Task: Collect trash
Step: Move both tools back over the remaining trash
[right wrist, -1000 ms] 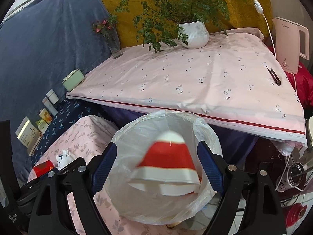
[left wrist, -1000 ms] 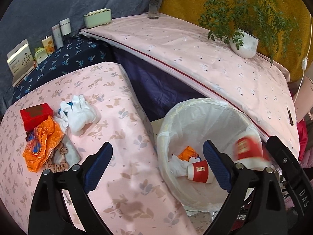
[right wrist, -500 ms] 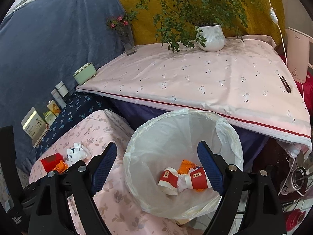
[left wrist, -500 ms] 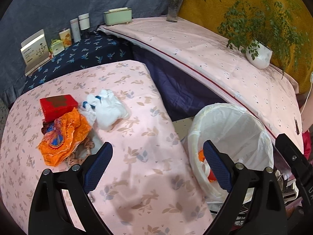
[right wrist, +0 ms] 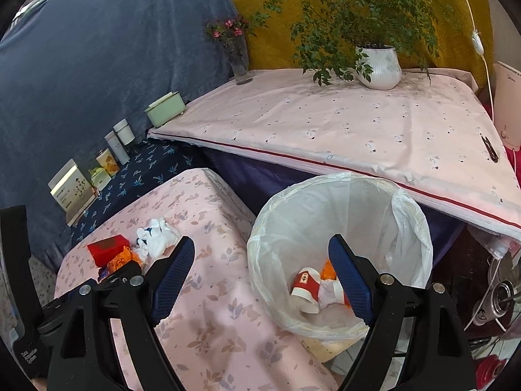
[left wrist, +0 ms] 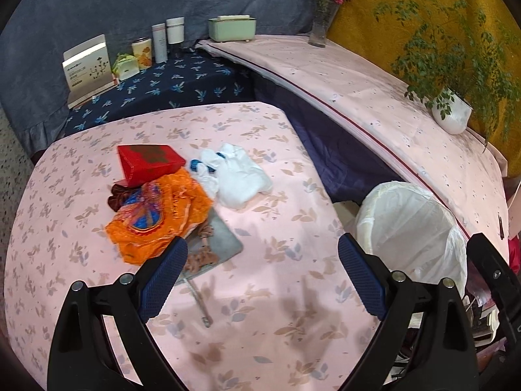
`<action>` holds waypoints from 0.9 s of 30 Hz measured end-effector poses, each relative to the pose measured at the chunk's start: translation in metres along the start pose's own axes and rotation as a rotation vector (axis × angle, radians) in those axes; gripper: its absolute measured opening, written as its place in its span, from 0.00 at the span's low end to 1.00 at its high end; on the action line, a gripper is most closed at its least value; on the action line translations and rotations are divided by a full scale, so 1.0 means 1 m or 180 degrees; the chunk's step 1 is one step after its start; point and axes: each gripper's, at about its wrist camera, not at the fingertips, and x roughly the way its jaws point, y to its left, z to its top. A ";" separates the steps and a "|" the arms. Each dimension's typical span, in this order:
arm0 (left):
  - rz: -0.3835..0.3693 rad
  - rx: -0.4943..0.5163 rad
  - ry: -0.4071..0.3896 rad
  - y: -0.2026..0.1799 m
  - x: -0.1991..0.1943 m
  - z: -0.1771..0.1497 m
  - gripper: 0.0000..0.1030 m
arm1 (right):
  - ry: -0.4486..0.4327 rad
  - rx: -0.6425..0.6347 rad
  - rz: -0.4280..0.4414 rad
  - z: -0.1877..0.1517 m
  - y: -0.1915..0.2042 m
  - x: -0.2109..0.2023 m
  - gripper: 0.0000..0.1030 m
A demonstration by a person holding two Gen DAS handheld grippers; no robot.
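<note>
On the pink flowered table (left wrist: 286, 296) lies a pile of trash: a red box (left wrist: 148, 163), an orange wrapper (left wrist: 156, 218), crumpled white tissue (left wrist: 237, 179) and a grey pouch (left wrist: 215, 247). My left gripper (left wrist: 262, 280) hovers open and empty just in front of the pile. A white-lined bin (right wrist: 342, 228) stands beside the table's right edge, holding two red-and-white paper cups (right wrist: 307, 288) and an orange scrap (right wrist: 327, 270). My right gripper (right wrist: 262, 277) is open and empty above the bin's near rim. The same bin (left wrist: 413, 224) shows at right in the left wrist view.
A higher pink-covered table (right wrist: 358, 133) behind the bin carries a potted plant (right wrist: 379, 68), a flower vase (right wrist: 241, 65) and a black clip (right wrist: 490, 148). A dark blue shelf (left wrist: 169, 88) at the back holds tins, a card and a green box (left wrist: 232, 27). A white kettle (right wrist: 508, 107) stands far right.
A red-and-white cup dropped from between my right gripper's fingers into the bin. Both grippers have swung left, away from the bin and toward the trash pile on the flowered table.
</note>
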 end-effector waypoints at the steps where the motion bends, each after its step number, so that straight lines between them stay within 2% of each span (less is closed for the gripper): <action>1: 0.0018 -0.0025 -0.0005 0.005 -0.001 -0.001 0.87 | 0.0009 -0.0014 0.0016 -0.002 0.004 0.000 0.79; 16: 0.0199 -0.0309 0.0001 0.070 -0.009 -0.010 0.87 | 0.0123 -0.0274 0.0149 -0.025 0.058 0.001 0.79; 27: 0.0341 -0.0576 0.0110 0.127 0.005 -0.017 0.87 | 0.0263 -0.0444 0.0177 -0.044 0.095 0.017 0.79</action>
